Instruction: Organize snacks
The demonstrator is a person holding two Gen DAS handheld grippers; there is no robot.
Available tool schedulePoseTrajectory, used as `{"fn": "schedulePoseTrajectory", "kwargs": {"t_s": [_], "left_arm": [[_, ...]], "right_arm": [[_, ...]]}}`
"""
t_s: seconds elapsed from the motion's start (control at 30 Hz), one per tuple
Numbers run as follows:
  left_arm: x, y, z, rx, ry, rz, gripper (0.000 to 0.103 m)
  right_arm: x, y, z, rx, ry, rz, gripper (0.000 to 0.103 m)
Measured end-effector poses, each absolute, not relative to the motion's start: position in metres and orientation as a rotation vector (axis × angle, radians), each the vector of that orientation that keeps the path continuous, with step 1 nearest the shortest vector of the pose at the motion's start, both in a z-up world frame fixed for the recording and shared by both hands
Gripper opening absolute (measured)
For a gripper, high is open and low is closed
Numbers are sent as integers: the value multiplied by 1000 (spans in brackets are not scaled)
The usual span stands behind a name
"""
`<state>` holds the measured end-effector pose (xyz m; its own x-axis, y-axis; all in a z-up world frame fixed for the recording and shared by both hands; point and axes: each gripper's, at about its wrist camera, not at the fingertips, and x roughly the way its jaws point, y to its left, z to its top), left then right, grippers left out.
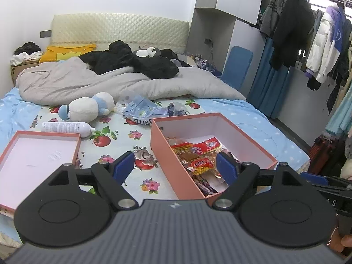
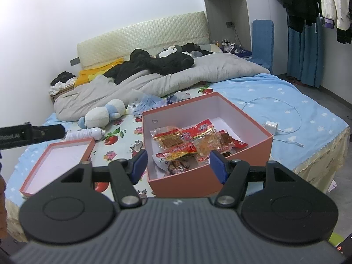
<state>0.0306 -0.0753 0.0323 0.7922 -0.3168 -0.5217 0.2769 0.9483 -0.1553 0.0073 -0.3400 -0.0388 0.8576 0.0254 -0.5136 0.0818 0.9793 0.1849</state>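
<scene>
A salmon-pink box (image 1: 164, 151) (image 2: 182, 183) stands on the bed and holds several red and yellow snack packets (image 1: 199, 151) (image 2: 187, 142). Its lid (image 1: 33, 158) (image 2: 59, 162) lies upside down to the left. My left gripper (image 1: 176, 167) is open and empty, hovering over the box's near left wall. My right gripper (image 2: 178, 164) is open and empty, just above the box's near edge. The left gripper's body (image 2: 30, 135) shows at the left edge of the right wrist view.
On the flowered sheet (image 1: 123, 136) lie a white spray bottle (image 1: 66, 128) (image 2: 84, 134), a plush toy (image 1: 88, 107) (image 2: 102, 114) and crumpled plastic bags (image 1: 149, 110). A charger with cable (image 2: 271, 125) lies right of the box. A grey duvet (image 1: 110, 83) and dark clothes lie behind.
</scene>
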Motion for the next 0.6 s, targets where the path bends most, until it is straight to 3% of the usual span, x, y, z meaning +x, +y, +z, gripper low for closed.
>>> {"fn": "schedulePoseTrajectory", "kwargs": {"t_s": [0.6], "left_arm": [[42,-79,21,-66,604,-313,84]], "right_arm": [[10,-342,-48,200,546,-50,65]]}}
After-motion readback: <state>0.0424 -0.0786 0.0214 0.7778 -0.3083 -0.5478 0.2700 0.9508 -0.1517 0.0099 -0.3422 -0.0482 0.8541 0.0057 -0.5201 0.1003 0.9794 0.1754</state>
